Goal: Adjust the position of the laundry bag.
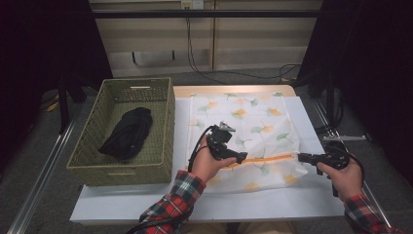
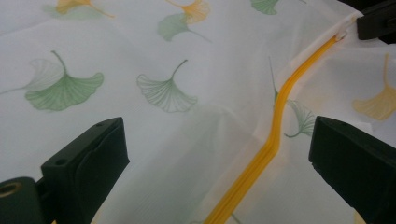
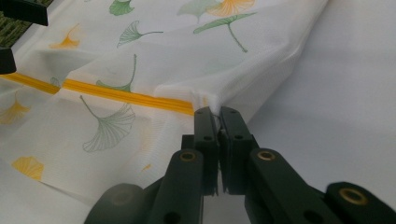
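A white mesh bag (image 1: pixel 243 131) printed with green and orange ginkgo leaves lies flat on the table, an orange zipper (image 1: pixel 265 159) running across its near part. My right gripper (image 3: pixel 215 111) is shut on the bag's edge at the right end of the zipper (image 3: pixel 130 95); in the high view it (image 1: pixel 303 157) pinches the bag's right side. My left gripper (image 1: pixel 239 157) hovers over the zipper's left part, open. In the left gripper view its jaws straddle the zipper (image 2: pixel 275 126) without touching it, and the right gripper (image 2: pixel 376 23) shows at the top right corner.
A green wicker basket (image 1: pixel 97 146) stands at the left of the table with a black bundled item (image 1: pixel 126 132) inside. A white sheet (image 1: pixel 292 200) covers the tabletop under the bag. Cables run along the floor behind the table.
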`<state>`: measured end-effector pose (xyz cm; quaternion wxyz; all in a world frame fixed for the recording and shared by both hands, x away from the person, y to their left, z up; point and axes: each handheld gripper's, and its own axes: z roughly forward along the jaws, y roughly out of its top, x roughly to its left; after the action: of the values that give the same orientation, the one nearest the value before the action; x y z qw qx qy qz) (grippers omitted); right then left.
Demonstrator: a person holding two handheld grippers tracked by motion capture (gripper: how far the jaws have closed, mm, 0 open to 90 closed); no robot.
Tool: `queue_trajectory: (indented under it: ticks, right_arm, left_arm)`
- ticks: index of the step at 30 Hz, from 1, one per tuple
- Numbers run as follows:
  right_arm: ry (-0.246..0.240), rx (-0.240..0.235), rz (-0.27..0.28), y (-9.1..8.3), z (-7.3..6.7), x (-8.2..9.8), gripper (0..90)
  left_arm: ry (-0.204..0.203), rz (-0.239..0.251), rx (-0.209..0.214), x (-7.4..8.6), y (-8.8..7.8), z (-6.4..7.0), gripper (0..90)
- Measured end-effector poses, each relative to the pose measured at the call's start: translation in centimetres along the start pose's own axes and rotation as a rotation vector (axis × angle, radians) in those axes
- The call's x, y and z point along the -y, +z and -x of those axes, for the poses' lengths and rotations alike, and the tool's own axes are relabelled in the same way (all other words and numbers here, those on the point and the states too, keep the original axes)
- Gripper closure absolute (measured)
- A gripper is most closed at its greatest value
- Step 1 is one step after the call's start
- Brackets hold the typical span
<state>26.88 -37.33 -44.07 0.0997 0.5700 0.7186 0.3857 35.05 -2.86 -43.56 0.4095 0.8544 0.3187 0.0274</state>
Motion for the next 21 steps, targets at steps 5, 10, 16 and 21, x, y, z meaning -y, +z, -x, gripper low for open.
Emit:
queue_trajectory:
  ticks: [5, 10, 16, 21]
  right_arm:
    - [0.001, -0.008, 0.001, 0.1, -0.1, -0.2, 86.7]
    - [-0.005, -0.011, -0.002, 0.3, -0.2, -0.4, 86.6]
    - [-0.012, -0.019, -0.003, 0.7, -0.4, -0.7, 86.6]
    - [-0.011, -0.031, 0.007, 0.7, -0.5, -0.8, 86.7]
  left_arm:
    - [0.012, -0.01, 0.029, -0.7, 0.8, 0.9, 4.2]
    - [0.012, -0.016, 0.045, -1.1, 1.4, 1.2, 4.3]
    - [0.021, -0.019, 0.057, -1.7, 1.6, 1.5, 4.5]
    - [0.015, -0.022, 0.064, -2.3, 2.0, 2.1, 5.7]
